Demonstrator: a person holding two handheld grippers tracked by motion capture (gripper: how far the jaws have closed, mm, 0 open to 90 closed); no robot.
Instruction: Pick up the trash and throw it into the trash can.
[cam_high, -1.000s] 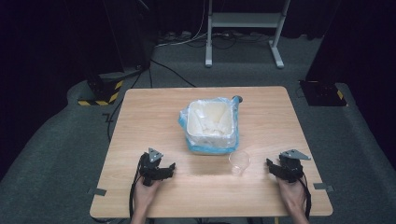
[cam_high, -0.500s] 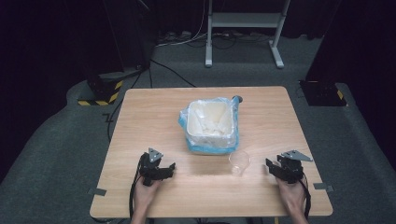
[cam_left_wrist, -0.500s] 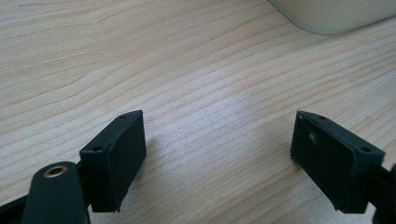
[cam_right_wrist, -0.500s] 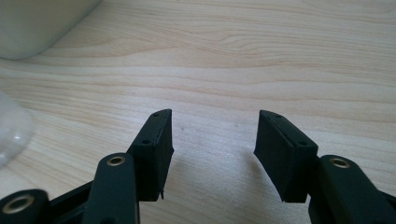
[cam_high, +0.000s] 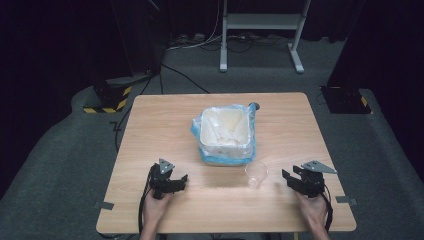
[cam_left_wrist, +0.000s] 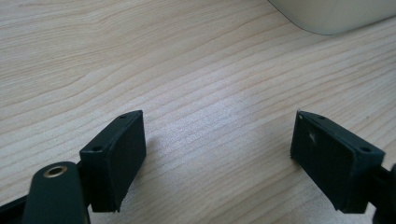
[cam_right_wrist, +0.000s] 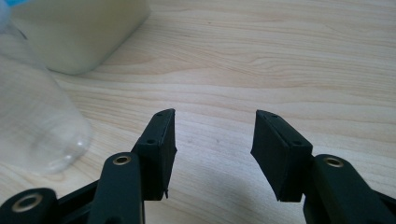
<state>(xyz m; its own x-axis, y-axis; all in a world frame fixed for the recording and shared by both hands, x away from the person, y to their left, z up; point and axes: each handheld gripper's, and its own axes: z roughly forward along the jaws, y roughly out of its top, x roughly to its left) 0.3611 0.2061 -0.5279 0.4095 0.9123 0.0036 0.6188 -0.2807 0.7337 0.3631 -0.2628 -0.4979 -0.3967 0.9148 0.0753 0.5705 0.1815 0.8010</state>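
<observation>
Item 1, table (cam_high: 150, 130): light wood top, grain running crosswise, standing on grey floor.

Item 2, cream bin (cam_high: 225, 131): square, open-topped, lined with a clear bag whose blue edge spills over the rim; stands upright near the middle of the table. Its lower wall shows as a pale curve at the top of the left gripper view (cam_left_wrist: 336, 14) and as a rounded corner at upper left of the right gripper view (cam_right_wrist: 74, 32).

Item 3, clear plastic cup (cam_high: 256, 174): upright, just in front of the bin's near right corner, apart from it. In the right gripper view it stands at the left edge (cam_right_wrist: 32, 116), beside the jaws and outside them (blurred by closeness).

Item 4, left gripper (cam_high: 176, 182): held in the person's left hand (cam_high: 154, 207) low over the near left part of the table, well apart from the cup. Jaws released and spread wide in its own view (cam_left_wrist: 217, 154), bare wood between them.

Item 5, right gripper (cam_high: 289, 179): held in the right hand (cam_high: 312, 210) at the near right, near the cup and to its right. Jaws released, parted (cam_right_wrist: 212, 149), grasping nothing; bare wood between them.
</observation>
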